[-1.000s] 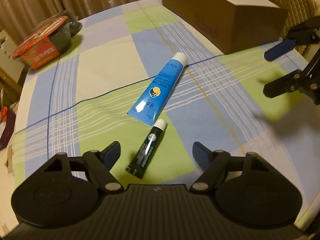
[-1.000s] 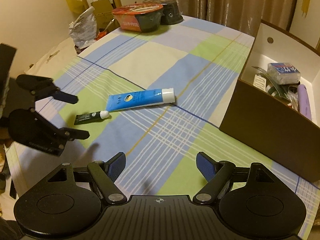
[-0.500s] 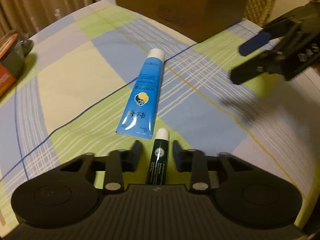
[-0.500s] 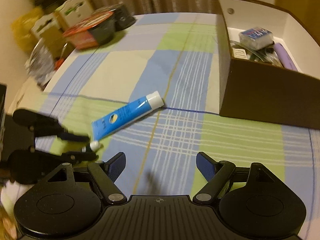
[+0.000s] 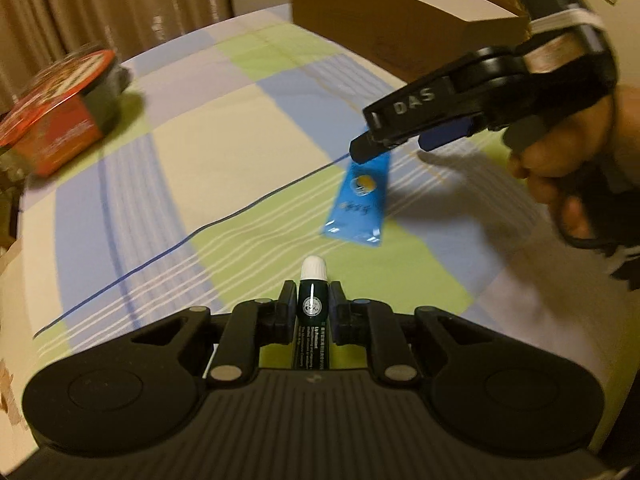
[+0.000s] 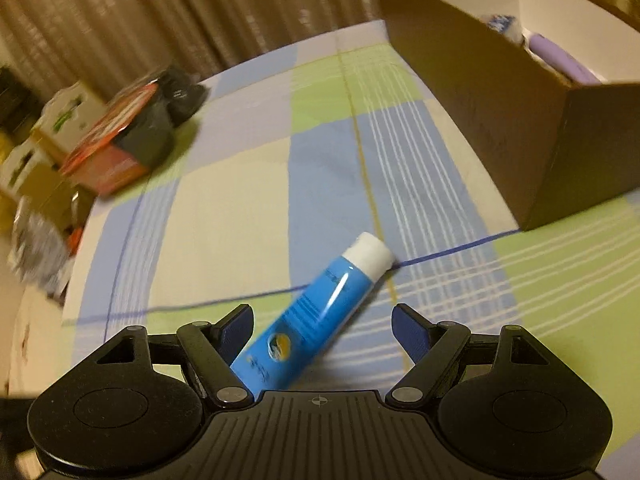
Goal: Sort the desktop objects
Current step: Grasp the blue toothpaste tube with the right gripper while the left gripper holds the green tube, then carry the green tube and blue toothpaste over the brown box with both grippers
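Observation:
My left gripper (image 5: 313, 300) is shut on a small dark green tube (image 5: 313, 312) whose white cap points away from me, just above the checked tablecloth. A larger blue tube (image 5: 360, 204) with a white cap lies on the cloth. My right gripper (image 6: 322, 330) is open and stands around this blue tube (image 6: 316, 316), its crimped end between the blue pads. In the left wrist view the right gripper (image 5: 404, 136) hangs over the blue tube's cap end, held by a hand (image 5: 576, 160).
A brown cardboard box (image 6: 500, 120) with several items inside stands at the far right. A red-lidded bowl (image 6: 116, 140) and a dark container (image 6: 180, 92) sit at the table's far left. Boxes and bags crowd beyond the left edge.
My left gripper has shut on the green tube. My right gripper has moved in low over the blue tube, which now lies between its open fingers.

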A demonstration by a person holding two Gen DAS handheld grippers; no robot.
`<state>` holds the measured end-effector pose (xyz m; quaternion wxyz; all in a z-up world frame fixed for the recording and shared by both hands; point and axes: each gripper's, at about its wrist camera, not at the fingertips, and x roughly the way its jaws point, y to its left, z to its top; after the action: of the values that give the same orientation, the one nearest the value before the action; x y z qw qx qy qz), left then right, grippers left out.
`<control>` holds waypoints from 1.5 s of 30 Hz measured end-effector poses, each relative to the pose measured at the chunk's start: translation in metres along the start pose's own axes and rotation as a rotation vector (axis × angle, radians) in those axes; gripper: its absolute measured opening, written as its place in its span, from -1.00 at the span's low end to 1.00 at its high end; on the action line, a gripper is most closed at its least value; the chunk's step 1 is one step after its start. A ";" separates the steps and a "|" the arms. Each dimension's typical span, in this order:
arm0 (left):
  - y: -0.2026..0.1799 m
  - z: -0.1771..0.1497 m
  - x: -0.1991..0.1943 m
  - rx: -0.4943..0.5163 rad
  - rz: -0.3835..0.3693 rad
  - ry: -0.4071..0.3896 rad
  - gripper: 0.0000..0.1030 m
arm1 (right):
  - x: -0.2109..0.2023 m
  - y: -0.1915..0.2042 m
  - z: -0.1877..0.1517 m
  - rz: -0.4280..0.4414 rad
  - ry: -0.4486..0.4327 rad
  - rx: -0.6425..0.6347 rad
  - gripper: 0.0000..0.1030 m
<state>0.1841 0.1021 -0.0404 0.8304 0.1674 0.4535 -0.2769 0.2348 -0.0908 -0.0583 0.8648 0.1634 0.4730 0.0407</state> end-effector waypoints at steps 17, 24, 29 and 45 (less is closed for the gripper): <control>0.044 -0.018 -0.013 -0.153 0.053 -0.026 -0.75 | 0.042 0.034 0.014 -0.122 -0.052 -0.272 -0.24; 0.041 -0.015 -0.011 -0.168 0.059 -0.034 -0.75 | 0.033 0.034 0.011 -0.068 -0.058 -0.324 -0.45; 0.036 -0.009 -0.012 -0.164 0.053 -0.050 -0.75 | 0.008 0.036 0.012 -0.025 -0.109 -0.369 -0.46; -0.001 0.024 -0.023 -0.115 0.023 -0.111 -0.75 | -0.082 0.013 0.024 -0.018 -0.260 -0.358 -0.46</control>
<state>0.1888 0.0955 -0.0085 0.8656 0.1090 0.4199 -0.2499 0.2106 -0.1033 0.0236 0.9341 0.0067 0.3441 0.0950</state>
